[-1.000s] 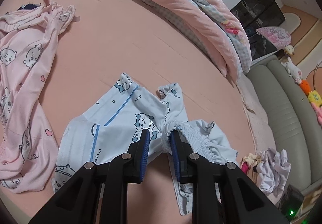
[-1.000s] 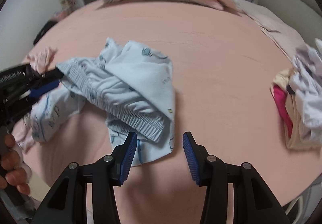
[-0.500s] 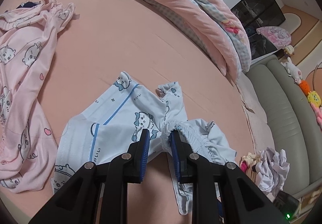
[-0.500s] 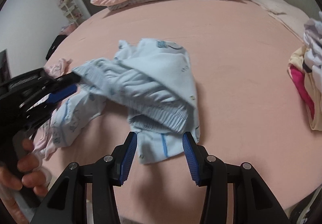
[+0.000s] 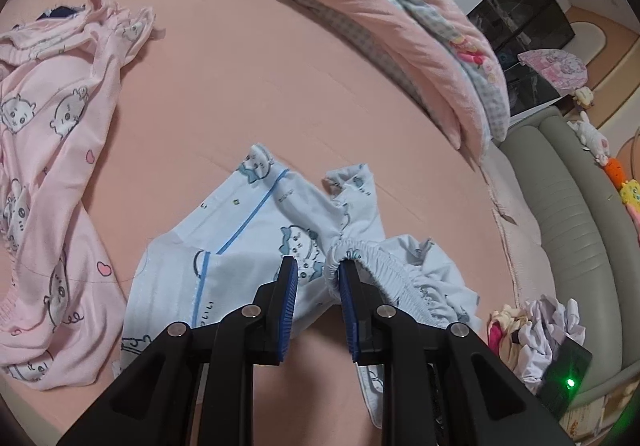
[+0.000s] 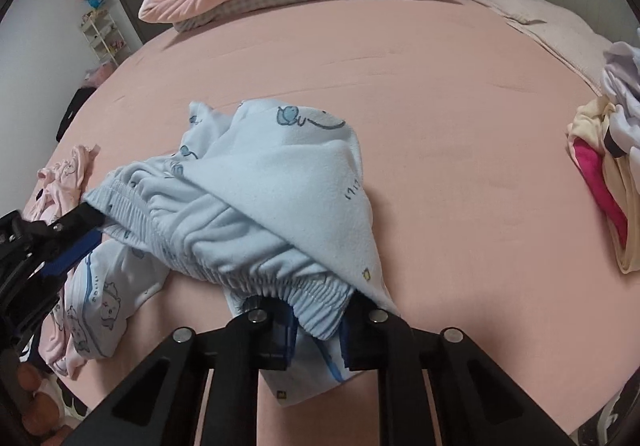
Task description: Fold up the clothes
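Light-blue printed pyjama pants [image 6: 280, 173] lie crumpled on the pink bed sheet [image 6: 440, 125]. My right gripper [image 6: 320, 326] is shut on the near end of their elastic waistband [image 6: 280, 286], which hides its fingertips. The far end of the waistband [image 5: 360, 254] is looped over the right finger of my left gripper [image 5: 316, 266]. Its jaws stand partly apart, with a free gap between the pads. That left gripper [image 6: 86, 236] shows at the left of the right wrist view, holding the waistband up. A blue-striped leg [image 5: 240, 230] lies flat beyond it.
Pink printed pyjamas [image 5: 52, 125] sprawl along the left of the bed. A folded pink duvet [image 5: 400, 25] sits at the far side. A small pile of clothes [image 6: 608, 149] lies at the right edge, beside a grey sofa [image 5: 568, 205]. A person's hand [image 6: 36, 398] holds the left gripper.
My right gripper has moved forward onto the waistband, and its jaws have gone from wide open to shut on it. The left gripper has kept its place and width.
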Demonstrator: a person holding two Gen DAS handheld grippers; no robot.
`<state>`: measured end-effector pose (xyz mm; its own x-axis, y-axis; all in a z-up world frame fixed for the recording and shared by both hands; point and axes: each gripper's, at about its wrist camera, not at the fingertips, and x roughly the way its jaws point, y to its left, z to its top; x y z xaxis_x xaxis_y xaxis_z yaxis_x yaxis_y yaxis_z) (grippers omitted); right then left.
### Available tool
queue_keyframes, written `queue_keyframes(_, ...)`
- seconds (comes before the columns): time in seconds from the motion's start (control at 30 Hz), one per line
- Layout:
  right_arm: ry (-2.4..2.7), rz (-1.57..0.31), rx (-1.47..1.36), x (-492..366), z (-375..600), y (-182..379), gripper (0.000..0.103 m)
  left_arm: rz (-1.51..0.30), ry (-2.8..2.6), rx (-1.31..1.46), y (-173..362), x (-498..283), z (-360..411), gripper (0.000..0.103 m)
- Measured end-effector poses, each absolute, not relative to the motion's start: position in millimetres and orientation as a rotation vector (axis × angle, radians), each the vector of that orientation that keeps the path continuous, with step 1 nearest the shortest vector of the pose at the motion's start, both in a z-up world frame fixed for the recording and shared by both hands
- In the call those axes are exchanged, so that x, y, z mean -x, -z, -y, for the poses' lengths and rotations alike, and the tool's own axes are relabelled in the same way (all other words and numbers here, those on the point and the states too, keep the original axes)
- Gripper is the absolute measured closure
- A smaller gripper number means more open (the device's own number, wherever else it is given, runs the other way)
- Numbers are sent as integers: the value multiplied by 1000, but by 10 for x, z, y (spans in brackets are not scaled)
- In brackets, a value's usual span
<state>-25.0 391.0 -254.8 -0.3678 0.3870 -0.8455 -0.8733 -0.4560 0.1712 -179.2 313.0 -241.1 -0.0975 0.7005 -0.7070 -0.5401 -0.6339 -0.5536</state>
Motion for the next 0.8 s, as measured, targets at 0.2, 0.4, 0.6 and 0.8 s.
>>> queue_keyframes(0.2,-1930,-759,915,104,-3849,2359,95,275,-1789,1445,2571,1903,-3101,55)
queue_keyframes(0.4,-1941,-749,878,6,-3876,2172,95,273,-1719,1470,2598,1853,-3186,54)
queue_keyframes(0.6,-1980,-719,876,221,-4014,2085,95,69,-1712,1403,2577,1669,-3478,54)
queue_keyframes(0.8,-2017,-628,928,289,-3958,2010,95,88,-1704,1400,2627,1735,-3566,54)
